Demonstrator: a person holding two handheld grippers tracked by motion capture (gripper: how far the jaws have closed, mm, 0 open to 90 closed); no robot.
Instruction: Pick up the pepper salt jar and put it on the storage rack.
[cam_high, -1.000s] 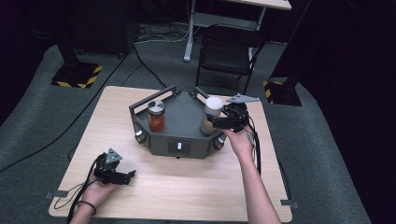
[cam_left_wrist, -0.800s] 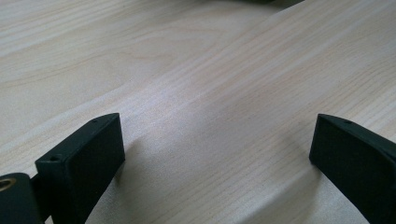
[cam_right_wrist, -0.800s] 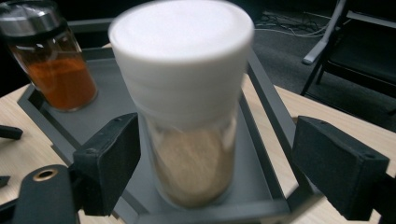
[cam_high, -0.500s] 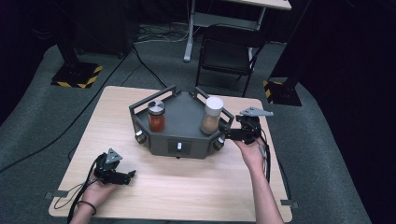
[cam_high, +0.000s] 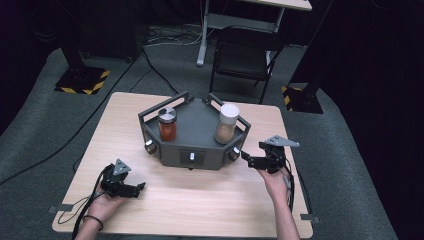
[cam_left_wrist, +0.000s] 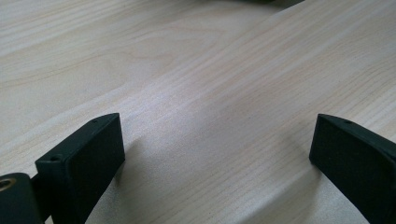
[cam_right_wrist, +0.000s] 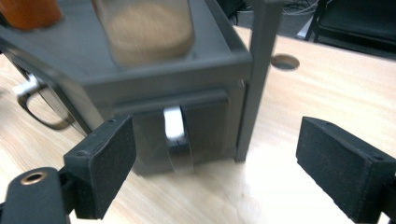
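Right of centre — right gripper (cam_high: 250, 161) jaws just opening, empty, beside rack (cam_high: 192, 145) | lower left — left gripper (cam_high: 134, 188) wide open, empty, on table (cam_high: 200, 200)

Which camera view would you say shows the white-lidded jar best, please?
The high view: the white-lidded jar stands whole on the grey stand, lid and tan contents clear. The right gripper view gives a blurred lower half, lid cut off. The left gripper view faces the table.
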